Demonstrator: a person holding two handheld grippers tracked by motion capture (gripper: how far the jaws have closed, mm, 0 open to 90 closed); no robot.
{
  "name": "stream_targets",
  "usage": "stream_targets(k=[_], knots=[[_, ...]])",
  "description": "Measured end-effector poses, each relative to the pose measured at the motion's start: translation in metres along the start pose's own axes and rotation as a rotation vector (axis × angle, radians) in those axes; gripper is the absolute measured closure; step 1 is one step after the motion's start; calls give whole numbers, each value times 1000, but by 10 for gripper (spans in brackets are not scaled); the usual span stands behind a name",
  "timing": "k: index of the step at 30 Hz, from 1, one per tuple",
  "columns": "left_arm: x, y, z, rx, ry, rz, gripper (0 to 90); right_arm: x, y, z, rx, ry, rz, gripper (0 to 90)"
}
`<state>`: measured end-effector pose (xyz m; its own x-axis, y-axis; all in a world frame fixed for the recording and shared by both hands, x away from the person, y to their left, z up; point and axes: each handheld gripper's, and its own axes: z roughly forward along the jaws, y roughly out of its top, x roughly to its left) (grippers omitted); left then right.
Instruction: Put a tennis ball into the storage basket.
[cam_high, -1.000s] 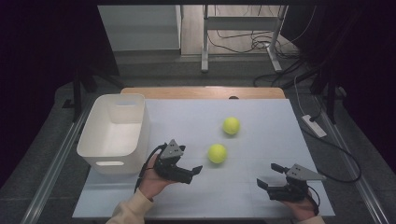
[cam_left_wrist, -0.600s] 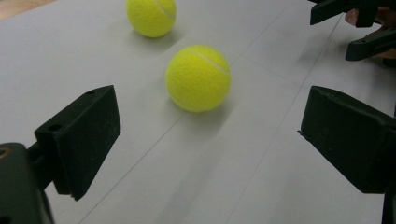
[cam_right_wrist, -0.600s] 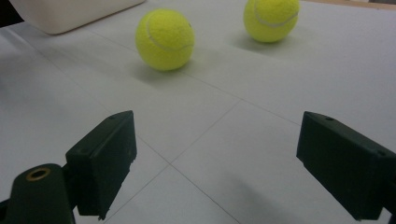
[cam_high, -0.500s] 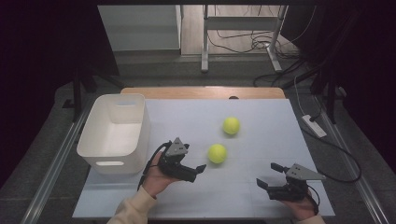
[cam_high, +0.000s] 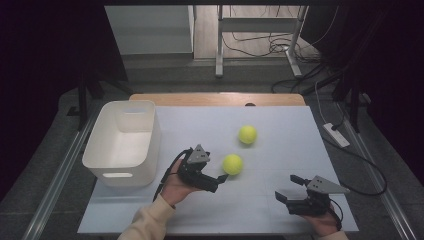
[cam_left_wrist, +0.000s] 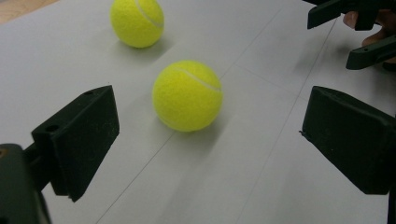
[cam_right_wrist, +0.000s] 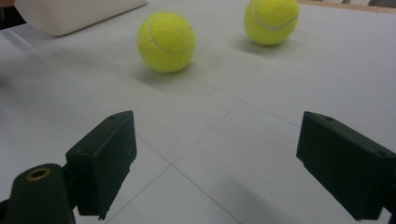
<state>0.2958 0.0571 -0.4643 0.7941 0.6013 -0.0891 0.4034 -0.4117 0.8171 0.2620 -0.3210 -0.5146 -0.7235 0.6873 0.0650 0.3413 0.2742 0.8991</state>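
Two yellow tennis balls lie on the white table. The near ball (cam_high: 232, 164) (cam_left_wrist: 187, 95) (cam_right_wrist: 166, 42) sits mid-table and the far ball (cam_high: 247, 134) (cam_left_wrist: 137, 22) (cam_right_wrist: 271, 21) lies beyond it. My left gripper (cam_high: 220, 180) (cam_left_wrist: 212, 140) is open, its jaws spread just short of the near ball and not touching it. At the front right of the table my right gripper (cam_high: 287, 188) (cam_right_wrist: 217, 154) is open with nothing between its jaws. It points towards both balls from a distance.
A white plastic bin (cam_high: 122, 140) (cam_right_wrist: 70, 14) stands at the table's left side, beside my left hand. A wooden strip (cam_high: 217, 98) runs along the far table edge. Cables and a power strip (cam_high: 336, 135) lie on the floor at right.
My left gripper has crept right and forward, closer to the near ball. The right gripper and both balls have stayed put.
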Motion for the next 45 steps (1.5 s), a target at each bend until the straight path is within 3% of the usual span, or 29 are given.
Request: stream_targets(k=[24,45], knots=[[0,17,26,61,-5,18,42,0,1,2,1,6,-1,122],[8,26,46,104,-3,0,40,0,0,2,1,3,0,122]])
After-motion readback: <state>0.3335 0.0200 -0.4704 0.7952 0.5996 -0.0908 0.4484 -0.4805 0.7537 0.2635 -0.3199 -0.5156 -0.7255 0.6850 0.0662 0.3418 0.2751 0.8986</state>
